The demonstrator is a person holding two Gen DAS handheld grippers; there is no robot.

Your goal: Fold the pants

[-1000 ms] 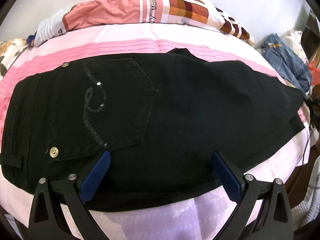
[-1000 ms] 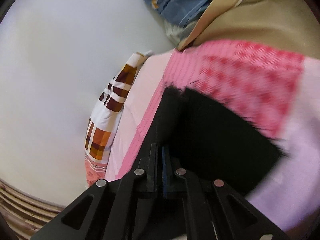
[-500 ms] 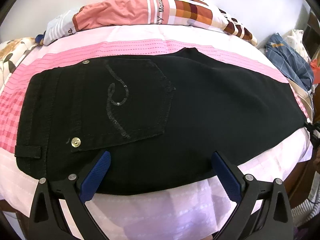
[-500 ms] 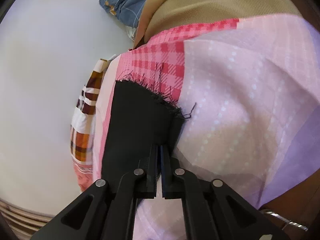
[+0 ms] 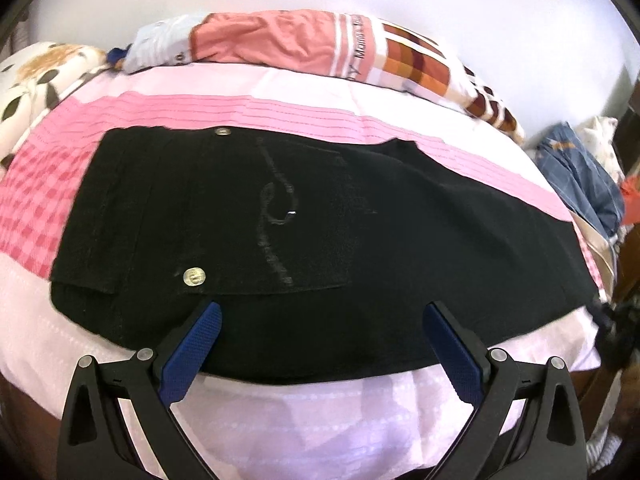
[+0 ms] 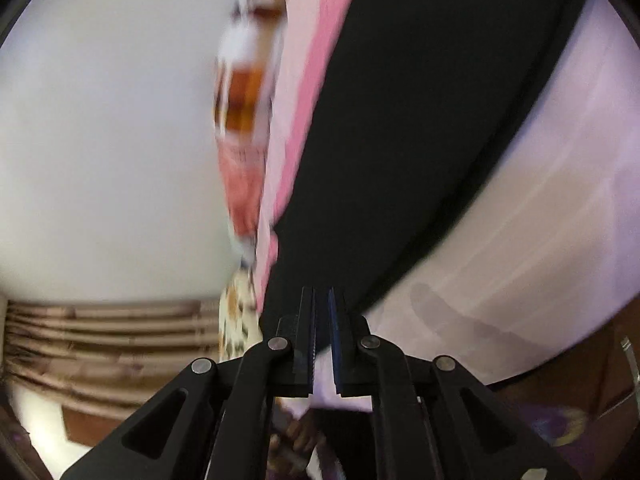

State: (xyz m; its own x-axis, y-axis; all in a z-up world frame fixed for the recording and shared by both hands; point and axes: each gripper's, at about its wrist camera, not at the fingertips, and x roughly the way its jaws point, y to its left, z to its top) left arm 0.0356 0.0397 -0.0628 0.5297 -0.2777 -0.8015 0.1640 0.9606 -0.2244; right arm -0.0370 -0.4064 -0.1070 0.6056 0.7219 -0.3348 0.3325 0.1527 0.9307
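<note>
Black pants (image 5: 328,240) lie flat on a bed (image 5: 304,412) covered in pink and pale lilac bedding. The garment already looks folded lengthwise, one leg over the other, with a back pocket and two metal studs facing up.

Seen from the left claw (image 5: 320,344), the pants stretch sideways, directly ahead of and below the fingertips. The waistband end lies to the claw's left and the leg end runs far off to its right. This claw is wide open, its blue pads spread above the near edge of the cloth, holding nothing.

The right claw (image 6: 322,320) sits at the leg end and looks along the length of the pants (image 6: 420,128), which run away from its tips toward the top of that view. Its jaws are nearly together and just beginning to part. The view is blurred; no cloth shows between the pads, only pale sheet in the narrow gap.

Judging from this layout, the next fold probably brings one end over the other along the long axis. The right claw is nearer the leg end, the left nearer the waistband.
</note>
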